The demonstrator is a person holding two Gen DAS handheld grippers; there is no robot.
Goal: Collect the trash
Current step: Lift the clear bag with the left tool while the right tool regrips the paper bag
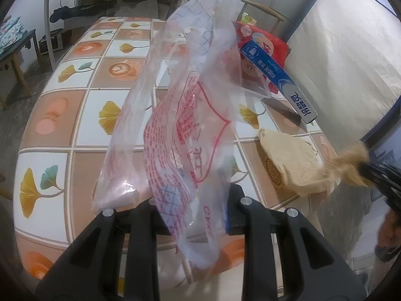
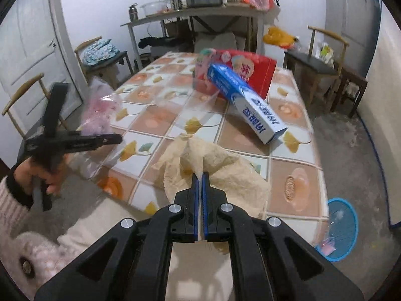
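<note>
Your left tongs [image 1: 190, 200] are pinching a clear plastic bag [image 1: 185, 115] printed with red writing and a blue grid; the film bunches between the two pads and rises in front of the camera, above the worktop [image 1: 82, 115] with its tiled leaf-and-cup pattern. From the right wrist view you can see the same left tongs [image 2: 75, 138] held out past the worktop's near left edge by your hand [image 2: 37, 175], the bag [image 2: 100, 107] trailing from them. Your right tongs [image 2: 199, 175] are pressed together on a crumpled beige paper [image 2: 220, 175], a thin fold of it caught between the blue-edged pads while the rest of the sheet spreads over the near edge of the worktop [image 2: 295, 183]. Beyond the paper a long blue box [image 2: 248, 102] lies tilted, its far end leaning against a red package [image 2: 250, 70]. On the floor to the right of the worktop stands a blue basket [image 2: 340, 230] with a few scraps inside.
</note>
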